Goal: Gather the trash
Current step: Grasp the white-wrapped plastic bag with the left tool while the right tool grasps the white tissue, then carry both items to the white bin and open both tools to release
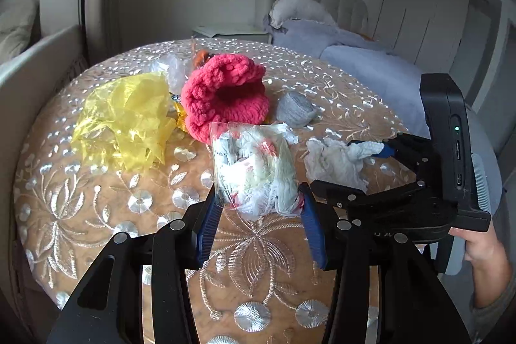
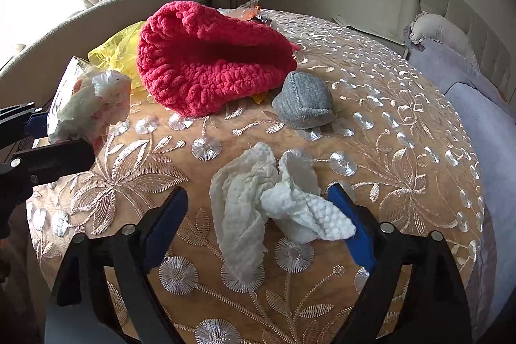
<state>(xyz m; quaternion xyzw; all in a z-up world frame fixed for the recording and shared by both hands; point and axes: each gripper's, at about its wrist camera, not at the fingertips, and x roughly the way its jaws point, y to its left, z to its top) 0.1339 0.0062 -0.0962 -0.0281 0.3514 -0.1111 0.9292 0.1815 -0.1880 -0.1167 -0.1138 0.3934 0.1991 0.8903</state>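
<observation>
My left gripper (image 1: pixel 258 208) is shut on a clear plastic bag stuffed with crumpled tissues (image 1: pixel 254 166), held just above the round table; it also shows in the right wrist view (image 2: pixel 87 105). My right gripper (image 2: pixel 258 211) is open, its blue pads on either side of a crumpled white tissue (image 2: pixel 258 202) lying on the tablecloth; the tissue touches the right pad. The right gripper (image 1: pixel 380 150) and that tissue (image 1: pixel 335 160) also show in the left wrist view. A crumpled yellow plastic wrap (image 1: pixel 125 118) lies on the table's left.
A red knitted hat (image 2: pixel 209 60) and a grey rolled sock (image 2: pixel 303 102) lie on the round embroidered tablecloth (image 2: pixel 403 134). More clear wrappers (image 1: pixel 171 70) sit behind the hat. A sofa (image 2: pixel 96 15) stands to the left, a bed (image 1: pixel 354 54) to the right.
</observation>
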